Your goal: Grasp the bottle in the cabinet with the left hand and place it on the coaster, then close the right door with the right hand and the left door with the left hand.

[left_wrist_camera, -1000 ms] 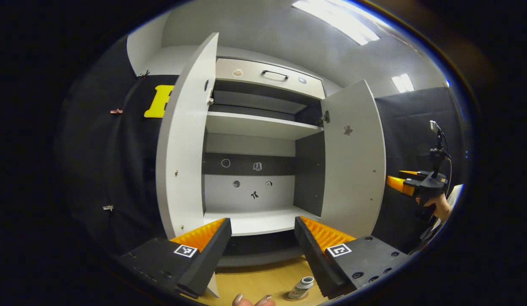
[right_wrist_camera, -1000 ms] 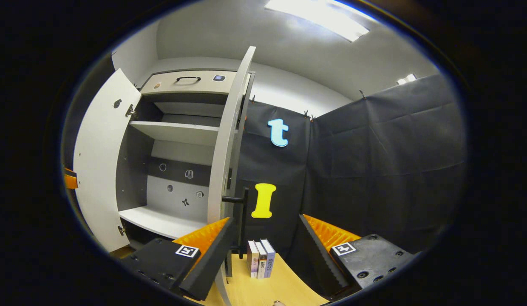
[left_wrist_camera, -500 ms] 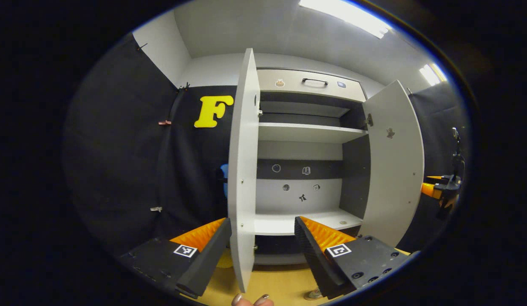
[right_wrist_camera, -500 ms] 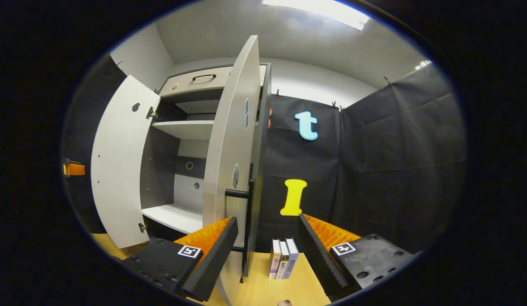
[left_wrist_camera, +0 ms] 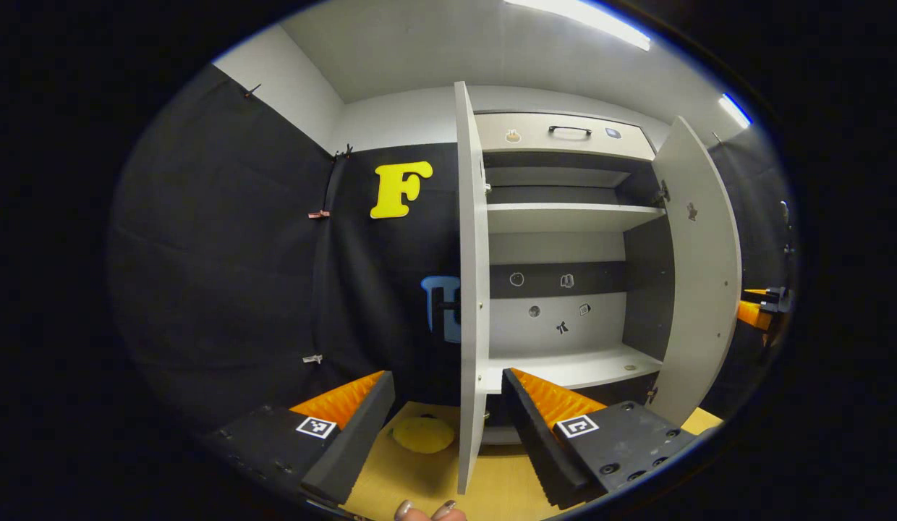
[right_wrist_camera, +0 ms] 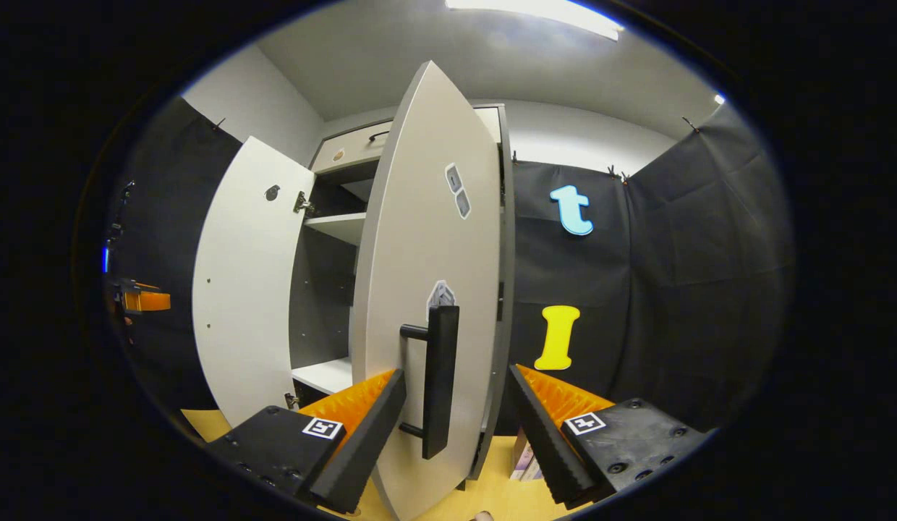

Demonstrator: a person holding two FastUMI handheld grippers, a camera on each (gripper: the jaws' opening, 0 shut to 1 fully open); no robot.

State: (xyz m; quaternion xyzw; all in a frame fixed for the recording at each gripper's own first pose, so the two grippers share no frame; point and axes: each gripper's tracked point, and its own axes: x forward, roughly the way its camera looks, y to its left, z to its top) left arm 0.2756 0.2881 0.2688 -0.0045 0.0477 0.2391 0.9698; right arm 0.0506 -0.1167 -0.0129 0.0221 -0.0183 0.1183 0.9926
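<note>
The left gripper (left_wrist_camera: pixel 448 405) had its fingers spread wide, holding nothing, with the edge of the white left cabinet door (left_wrist_camera: pixel 472 289) upright between them. The right gripper (right_wrist_camera: pixel 456 405) was likewise wide open and empty, its fingers flanking the black vertical bar handle (right_wrist_camera: pixel 439 380) on the half-open right door (right_wrist_camera: pixel 427 289). A round yellow coaster (left_wrist_camera: pixel 422 434) lay on the wooden desk (left_wrist_camera: pixel 419 477), near the left door.

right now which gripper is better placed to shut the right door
Right. The right gripper is open, with the right door and its black handle straight ahead between its fingers. The left gripper faces the left door's edge instead.
</note>
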